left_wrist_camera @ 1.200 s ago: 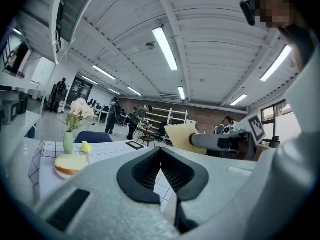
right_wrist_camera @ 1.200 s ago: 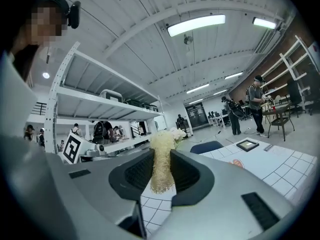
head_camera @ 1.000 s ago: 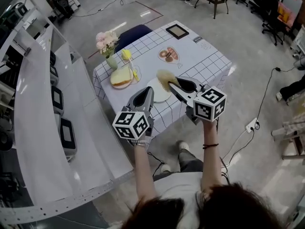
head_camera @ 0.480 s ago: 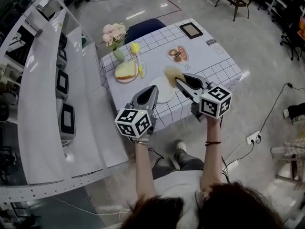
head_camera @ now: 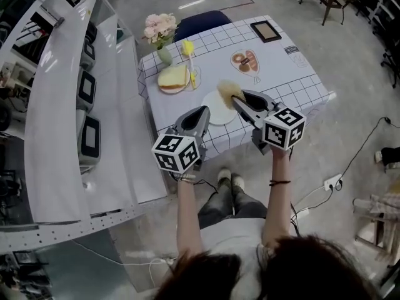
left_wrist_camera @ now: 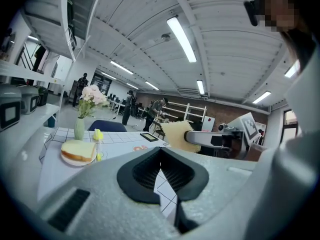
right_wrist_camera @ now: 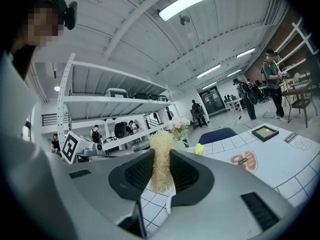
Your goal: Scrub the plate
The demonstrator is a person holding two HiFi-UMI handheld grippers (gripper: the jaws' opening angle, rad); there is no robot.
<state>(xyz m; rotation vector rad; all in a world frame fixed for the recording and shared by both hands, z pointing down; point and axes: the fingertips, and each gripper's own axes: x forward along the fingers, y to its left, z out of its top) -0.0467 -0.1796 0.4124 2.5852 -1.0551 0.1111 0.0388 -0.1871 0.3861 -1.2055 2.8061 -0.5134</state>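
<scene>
Right hand-held gripper (right_wrist_camera: 161, 159) pinches 1 sponge (right_wrist_camera: 161, 176) near 1 empty plate (head_camera: 220, 114).

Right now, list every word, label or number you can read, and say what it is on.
No text reads clearly.
Dark label on the tablecloth: lettering too small to read.
Heart-shaped print: wording blurred.
Marker cubes: square patterns only, no letters.
Scrub pad in the right hand-held gripper: no print.

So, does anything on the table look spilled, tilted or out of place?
Nothing stands out. The white plate lies flat on the table, the vase stands upright, and the right gripper is closed on the yellow scrubber.
</scene>
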